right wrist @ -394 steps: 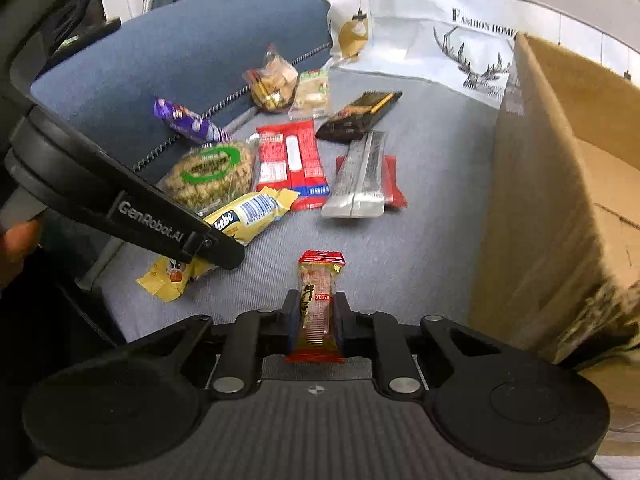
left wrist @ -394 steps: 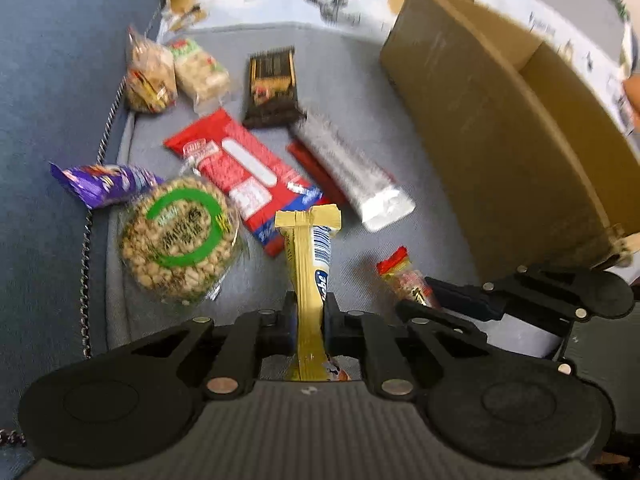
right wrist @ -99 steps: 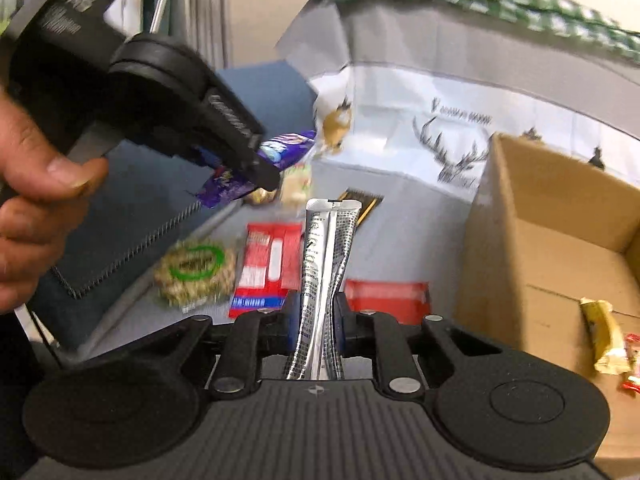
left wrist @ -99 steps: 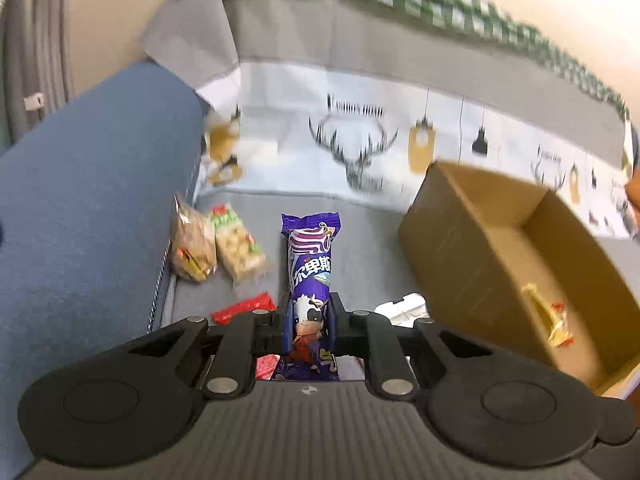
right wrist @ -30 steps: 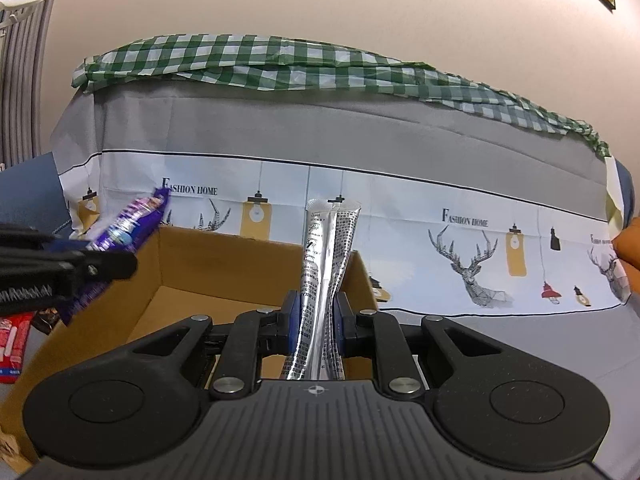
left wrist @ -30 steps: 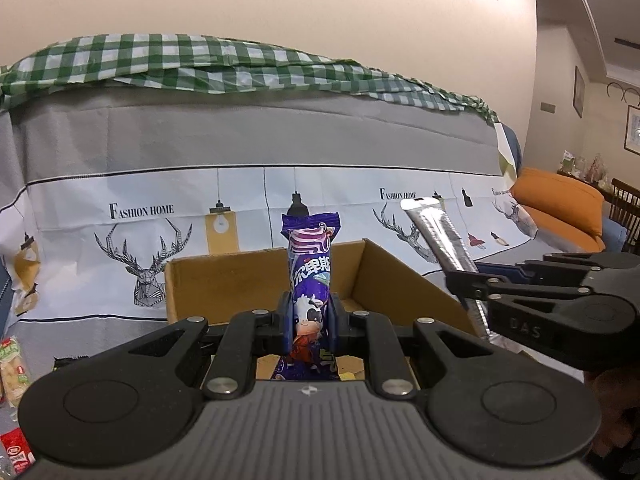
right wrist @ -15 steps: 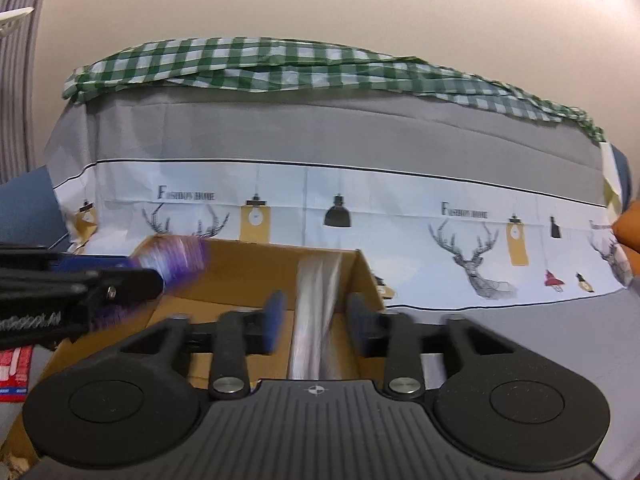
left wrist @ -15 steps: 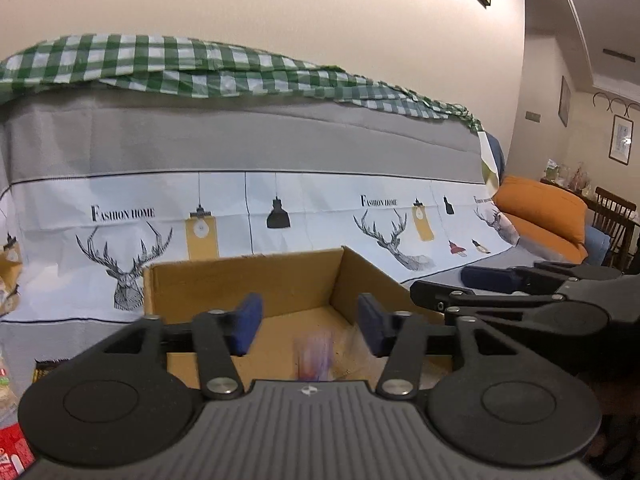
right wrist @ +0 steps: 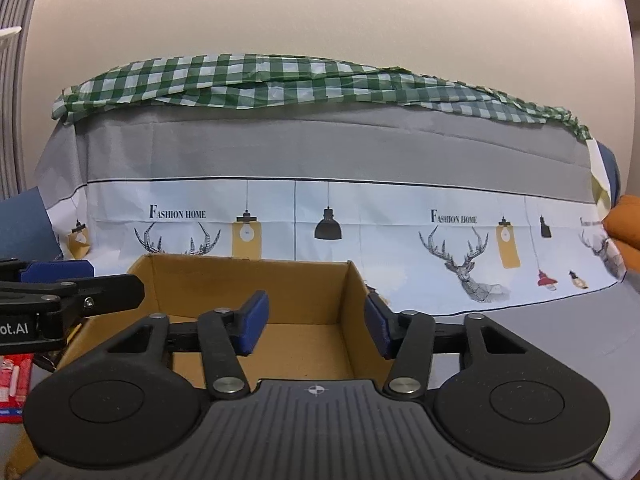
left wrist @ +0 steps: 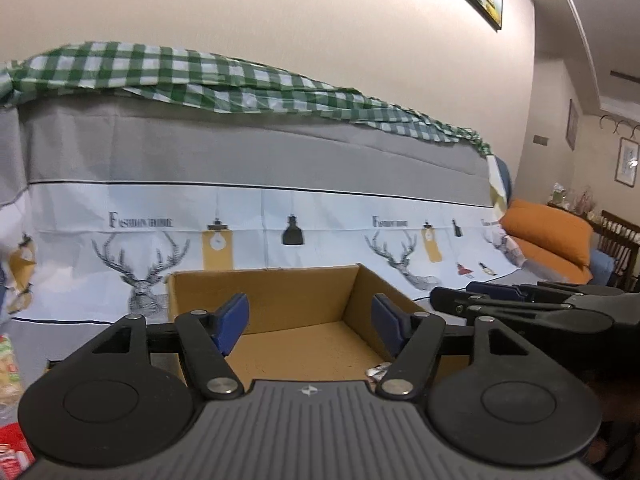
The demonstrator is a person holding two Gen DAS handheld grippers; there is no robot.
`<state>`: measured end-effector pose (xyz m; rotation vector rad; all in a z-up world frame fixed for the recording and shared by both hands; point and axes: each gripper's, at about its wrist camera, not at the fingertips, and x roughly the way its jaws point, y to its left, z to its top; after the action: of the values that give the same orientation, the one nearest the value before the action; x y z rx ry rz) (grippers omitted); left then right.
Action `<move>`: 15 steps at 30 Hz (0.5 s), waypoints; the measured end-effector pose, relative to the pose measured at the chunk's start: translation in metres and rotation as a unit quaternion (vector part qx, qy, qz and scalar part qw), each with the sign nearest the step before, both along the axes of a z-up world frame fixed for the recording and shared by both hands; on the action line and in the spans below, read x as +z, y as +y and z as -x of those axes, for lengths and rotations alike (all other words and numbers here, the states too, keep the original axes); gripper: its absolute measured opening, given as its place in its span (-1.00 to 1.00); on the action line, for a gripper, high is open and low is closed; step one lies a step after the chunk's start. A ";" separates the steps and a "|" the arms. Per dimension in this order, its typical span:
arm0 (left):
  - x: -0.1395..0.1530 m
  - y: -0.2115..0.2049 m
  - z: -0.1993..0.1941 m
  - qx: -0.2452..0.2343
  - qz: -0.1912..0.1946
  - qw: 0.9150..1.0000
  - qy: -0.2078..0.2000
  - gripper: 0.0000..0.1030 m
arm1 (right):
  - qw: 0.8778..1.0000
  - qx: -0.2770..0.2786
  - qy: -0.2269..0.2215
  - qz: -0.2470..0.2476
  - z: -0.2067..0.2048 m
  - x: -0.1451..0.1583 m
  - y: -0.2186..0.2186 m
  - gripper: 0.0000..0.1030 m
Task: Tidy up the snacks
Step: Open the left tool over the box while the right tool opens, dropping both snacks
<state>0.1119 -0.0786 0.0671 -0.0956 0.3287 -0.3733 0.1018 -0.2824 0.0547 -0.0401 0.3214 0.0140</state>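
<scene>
Cardboard box (left wrist: 280, 300), open top, sits on the grey-covered sofa seat dead ahead of both cameras, 12 o'clock from each tool. Silver wrapper corner (left wrist: 378, 371) shows on the box floor at about 5 o'clock in the left wrist view; rest of the contents hidden behind the gripper bodies. Left gripper (left wrist: 312, 320) hangs over the near rim, jaws spread, having just been opening, nothing between the blue pads (left wrist: 232, 320). Right gripper (right wrist: 313, 322) is likewise over the box, jaws apart and empty, having just been closing a little. Each tool shows in the other's view: right one at 3 o'clock of the left view, left one at 9 o'clock of the right view. Red snack pack (right wrist: 14, 384) lies outside the box at 8 o'clock. Deer-print cover (right wrist: 460, 248) hangs on the sofa back, green check cloth (right wrist: 280, 80) on top.
</scene>
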 end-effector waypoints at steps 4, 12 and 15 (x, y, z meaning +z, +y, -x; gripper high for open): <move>0.002 0.017 0.009 0.016 -0.010 1.000 0.003 0.41 | 0.999 0.005 0.005 -0.043 0.000 0.001 0.002 -0.50; 0.025 0.076 0.029 0.034 -0.069 0.997 -0.001 -0.71 | 0.993 0.045 0.009 -0.112 0.010 0.003 0.032 -0.83; 0.032 0.109 0.028 0.069 -0.108 0.992 -0.021 -0.78 | 0.989 0.083 0.004 -0.121 0.019 0.006 0.055 -0.86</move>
<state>0.0842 0.0301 0.0987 0.1024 0.3169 -0.2014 0.0833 -0.2278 0.0610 0.1736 0.3212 0.2174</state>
